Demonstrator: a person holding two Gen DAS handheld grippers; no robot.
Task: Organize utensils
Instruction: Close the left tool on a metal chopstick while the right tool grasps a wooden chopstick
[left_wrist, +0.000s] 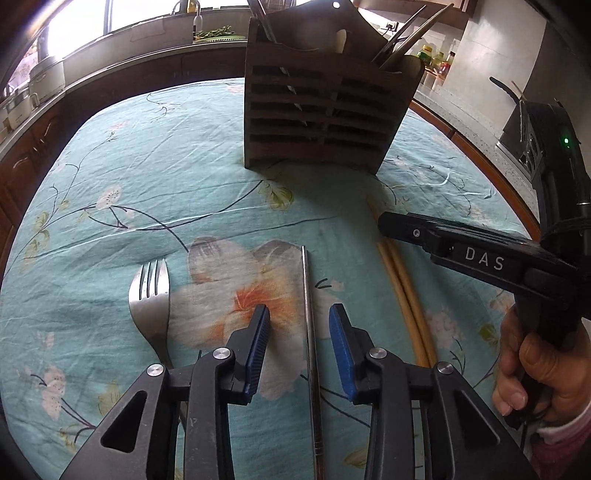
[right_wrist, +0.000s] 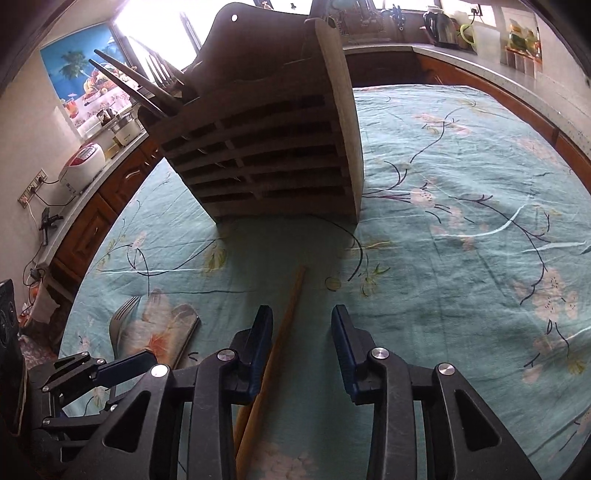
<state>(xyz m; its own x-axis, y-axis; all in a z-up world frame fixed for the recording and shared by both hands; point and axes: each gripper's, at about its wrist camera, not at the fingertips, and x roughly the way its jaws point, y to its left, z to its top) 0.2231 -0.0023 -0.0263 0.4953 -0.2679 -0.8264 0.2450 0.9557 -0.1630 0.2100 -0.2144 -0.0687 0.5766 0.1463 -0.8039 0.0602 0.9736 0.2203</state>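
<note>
The left gripper (left_wrist: 299, 314) hung over the teal cloth (left_wrist: 110, 177) with its jaws part open and gripping nothing. The steel chopsticks (left_wrist: 309, 332) lay between the pads, running from 6 o'clock to 12 o'clock in the left wrist view, closer to the right-hand pad but apart from both. Their long axis pointed straight at the rack (left_wrist: 321, 110), which stood at 12 o'clock, well up the cloth. A fork (left_wrist: 149, 299) lay at 9 o'clock of the jaws, tines toward the rack, outside the gap.

The right gripper (right_wrist: 302, 317) was likewise part open and empty. The wooden chopsticks (right_wrist: 284, 325) ran from 6 o'clock up toward 12, leaning slightly to 1 o'clock, and lay hard by the left-hand pad; whether they touched it I could not tell. The rack (right_wrist: 258, 155) stood at 12 o'clock to 11 o'clock there, already holding utensils.

Each hand was nearer its own pair: left for steel, right for wood. As both pairs lay across the closing direction, each pinch likely needed only a further drop and a squeeze, with the right gripper shifting a little toward 9 o'clock to centre its pair.
</note>
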